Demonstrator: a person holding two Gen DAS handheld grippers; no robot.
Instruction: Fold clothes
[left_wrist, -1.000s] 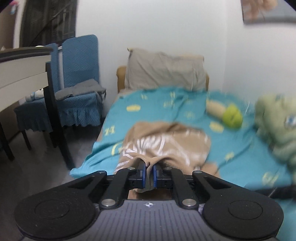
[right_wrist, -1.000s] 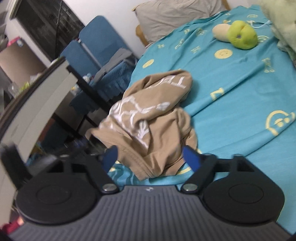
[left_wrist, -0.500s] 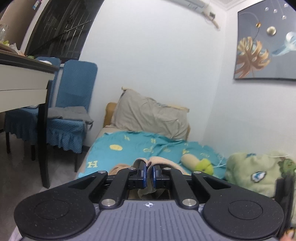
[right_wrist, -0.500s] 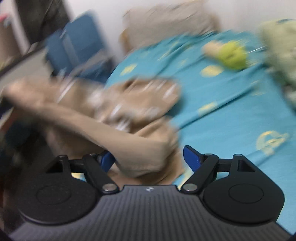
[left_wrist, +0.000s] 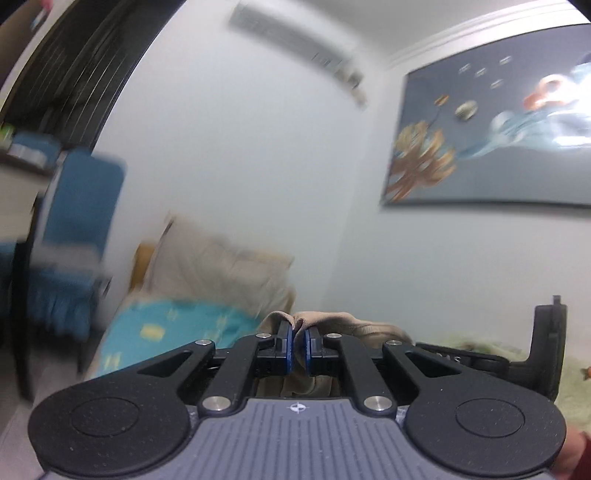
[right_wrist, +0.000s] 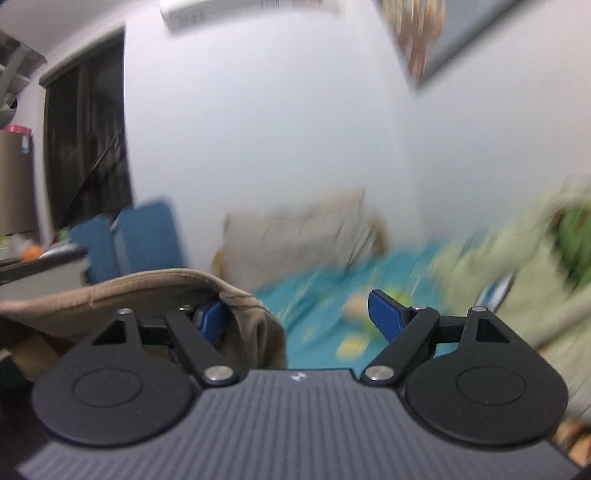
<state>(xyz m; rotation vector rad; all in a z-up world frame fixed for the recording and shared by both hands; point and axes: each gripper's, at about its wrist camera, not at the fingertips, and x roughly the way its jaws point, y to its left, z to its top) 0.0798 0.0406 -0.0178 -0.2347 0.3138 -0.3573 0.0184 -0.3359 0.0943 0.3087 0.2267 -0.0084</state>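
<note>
My left gripper (left_wrist: 299, 341) is shut on a fold of the tan T-shirt (left_wrist: 347, 321) and holds it up high, above the bed. The shirt's cloth bunches between and behind the blue pads. In the right wrist view my right gripper (right_wrist: 299, 314) is open. The tan T-shirt (right_wrist: 122, 295) hangs stretched from the left and drapes over the left fingertip (right_wrist: 212, 315); the right fingertip (right_wrist: 386, 314) is bare. The right gripper's body (left_wrist: 546, 350) shows at the right edge of the left wrist view. Both views are blurred by motion.
The bed with its teal sheet (left_wrist: 173, 325) (right_wrist: 325, 295) lies below, a beige pillow (left_wrist: 221, 269) (right_wrist: 299, 232) at its head. A green plush toy (right_wrist: 535, 251) lies at right. Blue chairs (left_wrist: 74, 221) (right_wrist: 144, 236) and a desk (right_wrist: 40, 269) stand left. A picture (left_wrist: 491, 122) hangs on the wall.
Both grippers have swung upward, away from the bed. The left one has lifted the shirt off the sheet. The shirt now drapes over the open right gripper's left finger.
</note>
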